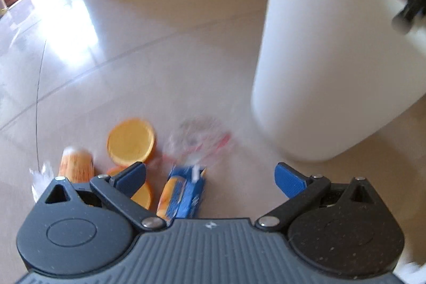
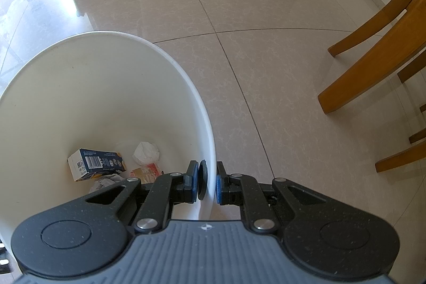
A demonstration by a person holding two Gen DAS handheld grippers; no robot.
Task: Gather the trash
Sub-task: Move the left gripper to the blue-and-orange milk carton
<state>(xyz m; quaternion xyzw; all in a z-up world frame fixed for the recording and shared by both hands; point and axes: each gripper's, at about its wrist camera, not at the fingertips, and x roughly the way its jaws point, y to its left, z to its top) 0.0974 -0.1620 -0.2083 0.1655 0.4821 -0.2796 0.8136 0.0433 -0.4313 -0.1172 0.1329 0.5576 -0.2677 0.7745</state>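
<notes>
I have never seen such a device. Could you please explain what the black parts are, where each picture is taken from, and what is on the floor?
A person holds a two-finger claw in each hand; a camera on each looks along its fingers. The left view shows the left claw open above trash on the tiled floor: an orange lid, a blue wrapper, an orange tube and clear plastic. This picture is blurred. The right view shows the right claw shut on the rim of a white bin. Inside lie a small box and crumpled paper. Wooden chair legs stand at the right.
</notes>
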